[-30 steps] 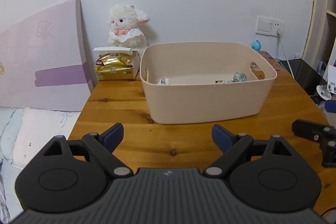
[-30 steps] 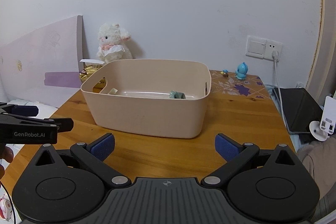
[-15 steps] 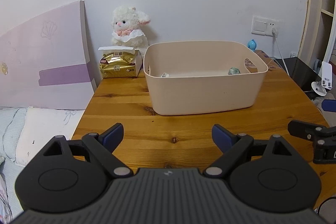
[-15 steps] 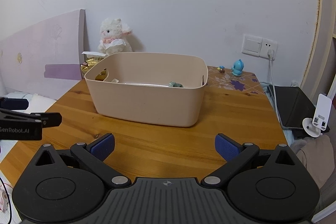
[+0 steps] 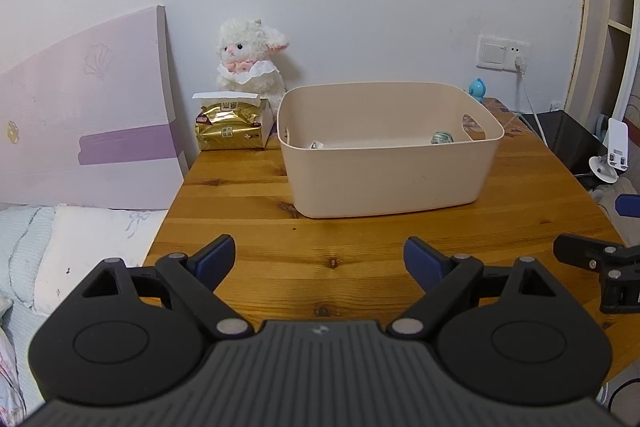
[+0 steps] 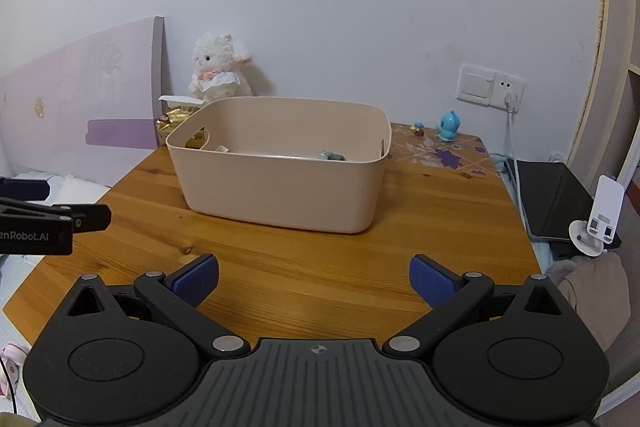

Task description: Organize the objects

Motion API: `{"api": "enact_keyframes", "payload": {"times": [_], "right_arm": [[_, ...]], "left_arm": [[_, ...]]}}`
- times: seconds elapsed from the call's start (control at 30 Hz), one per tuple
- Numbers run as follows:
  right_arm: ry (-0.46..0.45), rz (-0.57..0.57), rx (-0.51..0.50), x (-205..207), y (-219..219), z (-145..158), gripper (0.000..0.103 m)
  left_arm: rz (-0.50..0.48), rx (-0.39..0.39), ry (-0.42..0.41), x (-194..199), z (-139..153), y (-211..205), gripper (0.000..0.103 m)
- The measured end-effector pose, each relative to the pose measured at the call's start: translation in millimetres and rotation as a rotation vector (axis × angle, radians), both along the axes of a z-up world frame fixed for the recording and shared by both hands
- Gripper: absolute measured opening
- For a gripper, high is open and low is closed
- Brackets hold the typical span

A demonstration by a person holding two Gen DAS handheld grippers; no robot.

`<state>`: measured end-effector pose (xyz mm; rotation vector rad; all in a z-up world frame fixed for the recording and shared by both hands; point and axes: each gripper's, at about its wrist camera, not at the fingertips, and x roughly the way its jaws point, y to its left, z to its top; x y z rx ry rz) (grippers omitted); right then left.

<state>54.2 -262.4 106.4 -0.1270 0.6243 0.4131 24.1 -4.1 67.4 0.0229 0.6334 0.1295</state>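
A beige plastic bin (image 5: 388,183) stands on the wooden table (image 5: 328,259); it also shows in the right wrist view (image 6: 280,195). Inside it lie a small greenish object (image 5: 441,137) and a small white item (image 5: 316,145), mostly hidden by the wall. My left gripper (image 5: 319,259) is open and empty, well in front of the bin. My right gripper (image 6: 314,277) is open and empty, also in front of the bin. Each gripper's side shows at the edge of the other's view.
A white plush lamb (image 5: 248,63) and a gold packet box (image 5: 230,127) stand at the back left. A small blue figurine (image 6: 448,126) stands at the back right. A dark tablet (image 6: 552,199) and white phone stand (image 6: 600,219) lie right. A pink headboard (image 5: 88,123) and bed are left.
Both grippers have drawn back from the bin, which looks smaller and farther now. Both stay open and empty.
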Motion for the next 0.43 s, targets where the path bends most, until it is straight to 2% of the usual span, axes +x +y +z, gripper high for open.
{"api": "enact_keyframes", "payload": {"times": [0.43], "right_arm": [[0.010, -0.012, -0.001, 1.3, -4.6, -2.0, 0.103]], "left_arm": [[0.001, -0.006, -0.004, -2.7, 1.7, -0.2, 0.094]]}}
